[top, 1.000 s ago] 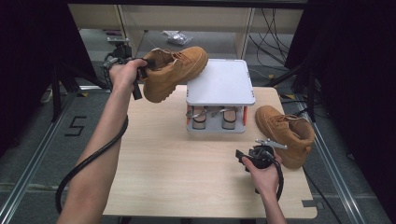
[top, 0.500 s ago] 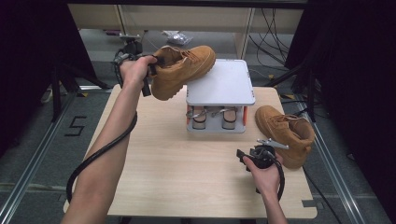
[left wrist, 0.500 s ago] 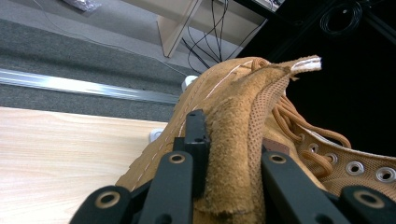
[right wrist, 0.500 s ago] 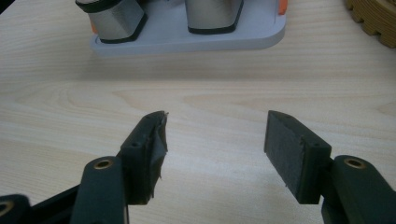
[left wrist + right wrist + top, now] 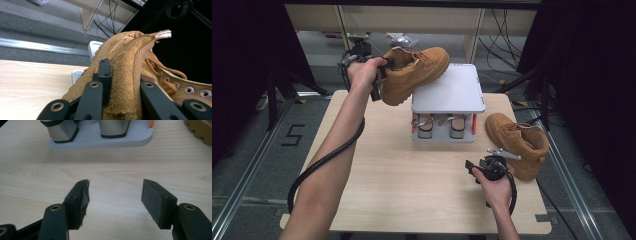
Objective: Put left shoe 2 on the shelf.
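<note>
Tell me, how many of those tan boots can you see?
2. One tan suede lace-up boot hangs in the left tongs above the table's far left; the other rests by its right edge.

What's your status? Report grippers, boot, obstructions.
Left gripper clamped on raised boot's heel collar. Right gripper open, empty, above table. Boot beside grey rack.

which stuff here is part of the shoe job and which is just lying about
In the job:
- left gripper, shut on the raised tan boot at its heel collar
- grey two-tier shoe rack, beside the raised boot
- second tan boot on the table
- right gripper, open over the table

Lying about:
- pair of shoes on the rack's lower tier
- cables on the floor
</note>
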